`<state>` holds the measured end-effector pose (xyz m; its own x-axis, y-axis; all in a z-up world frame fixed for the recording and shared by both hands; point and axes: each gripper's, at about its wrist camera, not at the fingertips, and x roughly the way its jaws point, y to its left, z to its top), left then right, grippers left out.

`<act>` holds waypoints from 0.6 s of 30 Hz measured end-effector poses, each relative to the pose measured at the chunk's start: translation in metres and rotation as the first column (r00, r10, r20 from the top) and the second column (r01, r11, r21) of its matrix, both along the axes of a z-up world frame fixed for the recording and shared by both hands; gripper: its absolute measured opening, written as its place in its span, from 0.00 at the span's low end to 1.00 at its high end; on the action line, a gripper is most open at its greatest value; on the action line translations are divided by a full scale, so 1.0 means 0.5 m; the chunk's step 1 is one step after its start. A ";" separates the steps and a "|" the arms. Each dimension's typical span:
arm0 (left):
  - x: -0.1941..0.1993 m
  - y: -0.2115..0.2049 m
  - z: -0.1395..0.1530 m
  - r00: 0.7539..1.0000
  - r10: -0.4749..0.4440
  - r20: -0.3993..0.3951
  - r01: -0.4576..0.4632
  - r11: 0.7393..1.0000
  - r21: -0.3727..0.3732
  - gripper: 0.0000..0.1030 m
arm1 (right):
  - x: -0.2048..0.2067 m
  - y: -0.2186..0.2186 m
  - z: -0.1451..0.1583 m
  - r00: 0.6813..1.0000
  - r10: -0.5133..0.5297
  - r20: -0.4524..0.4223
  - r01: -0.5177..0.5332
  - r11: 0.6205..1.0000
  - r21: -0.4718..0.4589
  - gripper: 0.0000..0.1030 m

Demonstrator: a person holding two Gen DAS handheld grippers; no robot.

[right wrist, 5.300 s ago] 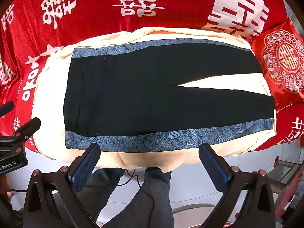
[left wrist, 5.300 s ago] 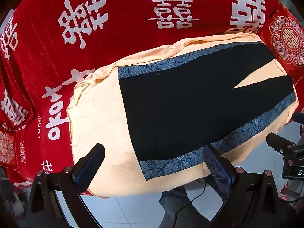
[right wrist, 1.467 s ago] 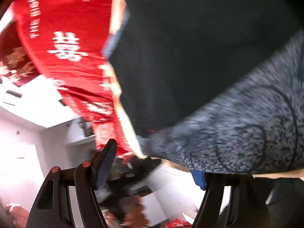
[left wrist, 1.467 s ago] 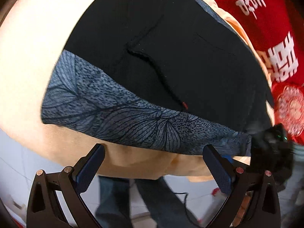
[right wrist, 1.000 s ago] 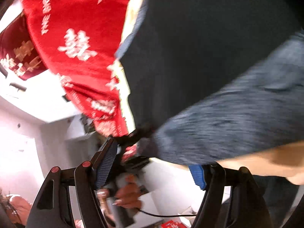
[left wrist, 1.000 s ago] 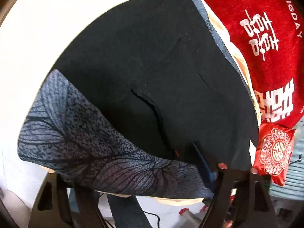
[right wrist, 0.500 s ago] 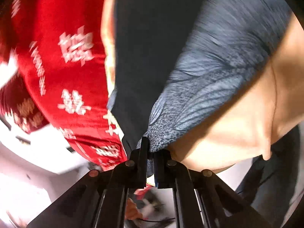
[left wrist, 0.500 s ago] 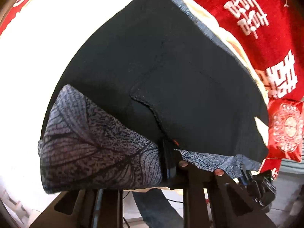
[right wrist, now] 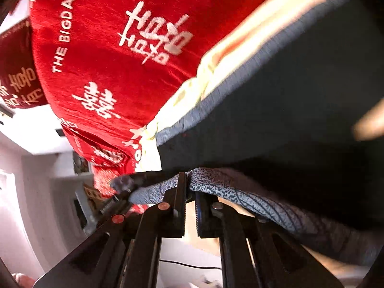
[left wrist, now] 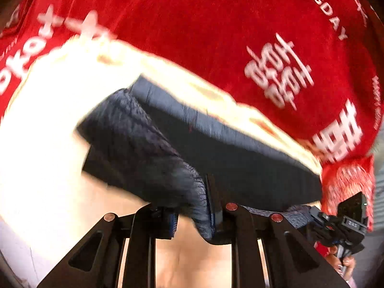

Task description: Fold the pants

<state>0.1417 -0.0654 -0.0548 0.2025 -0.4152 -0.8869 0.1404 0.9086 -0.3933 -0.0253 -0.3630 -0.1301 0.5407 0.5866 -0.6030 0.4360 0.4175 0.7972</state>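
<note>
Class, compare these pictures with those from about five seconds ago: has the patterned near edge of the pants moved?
Yes. The patterned edge then lay flat along the near side of the cream sheet. Now it is lifted off the sheet and carried toward the red cloth.

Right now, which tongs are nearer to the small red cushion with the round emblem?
Right. In the left wrist view, the right tongs sit just below the red cushion, while the left tongs grip the pants hem farther from it.

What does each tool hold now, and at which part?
Both the left tool and right tool grip the pants by the patterned near edge.
</note>
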 end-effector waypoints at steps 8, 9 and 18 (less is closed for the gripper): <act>0.170 -0.097 -0.131 0.999 0.039 0.025 -0.043 0.982 0.182 0.21 | 0.230 -0.071 -0.129 0.992 0.095 -0.081 -0.100 0.993 -0.057 0.08; 0.177 -0.102 -0.145 0.999 0.042 0.020 -0.045 0.978 0.201 0.24 | 0.253 -0.070 -0.149 0.987 0.117 -0.108 -0.126 0.989 -0.081 0.09; 0.173 -0.091 -0.078 0.993 0.056 0.104 -0.087 0.942 0.324 0.65 | 0.265 -0.052 -0.109 0.984 0.150 -0.100 -0.160 0.983 -0.094 0.73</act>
